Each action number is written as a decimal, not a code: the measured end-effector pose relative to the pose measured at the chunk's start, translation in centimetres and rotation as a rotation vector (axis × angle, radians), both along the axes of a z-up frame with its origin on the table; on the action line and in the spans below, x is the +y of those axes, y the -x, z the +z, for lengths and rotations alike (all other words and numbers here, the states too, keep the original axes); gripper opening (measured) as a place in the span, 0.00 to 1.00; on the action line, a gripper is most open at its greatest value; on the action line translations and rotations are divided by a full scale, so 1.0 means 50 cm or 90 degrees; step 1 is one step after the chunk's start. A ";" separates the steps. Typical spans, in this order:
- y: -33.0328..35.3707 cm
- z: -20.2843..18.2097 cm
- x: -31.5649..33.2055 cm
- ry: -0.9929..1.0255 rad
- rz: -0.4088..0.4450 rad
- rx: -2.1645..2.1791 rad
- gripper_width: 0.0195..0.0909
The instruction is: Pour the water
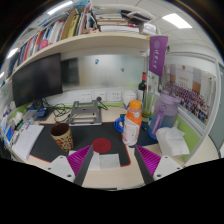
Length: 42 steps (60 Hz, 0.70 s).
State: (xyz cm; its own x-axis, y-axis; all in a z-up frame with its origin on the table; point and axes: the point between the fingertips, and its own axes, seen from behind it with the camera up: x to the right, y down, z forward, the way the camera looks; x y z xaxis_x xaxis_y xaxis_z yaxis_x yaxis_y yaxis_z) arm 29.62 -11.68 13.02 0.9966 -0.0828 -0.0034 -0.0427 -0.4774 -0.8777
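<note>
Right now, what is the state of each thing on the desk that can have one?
Gripper: jaws open, holding nothing.
Orange-capped bottle: upright, cap on, beyond the jaws.
Brown cup: upright, contents hidden.
Red lid: lying flat on the black mat.

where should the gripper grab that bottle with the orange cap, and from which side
Probably round its white body, below the orange cap, coming straight ahead from the gripper, whose fingers are open and empty. It stands upright beyond the red lid, so a level side grasp suits pouring. The cup stands clear to its left.
</note>
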 end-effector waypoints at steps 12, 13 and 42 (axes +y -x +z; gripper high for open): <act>-0.124 -0.074 0.165 -0.035 0.016 -0.029 0.92; -0.129 -0.080 0.176 -0.037 0.017 -0.029 0.92; -0.159 -0.145 0.356 -0.129 0.091 -0.040 0.62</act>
State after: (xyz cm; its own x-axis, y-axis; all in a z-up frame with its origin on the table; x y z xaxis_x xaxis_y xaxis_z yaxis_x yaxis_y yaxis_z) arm 37.56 6.13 5.77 0.9968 0.0549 0.0574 0.0708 -0.2886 -0.9548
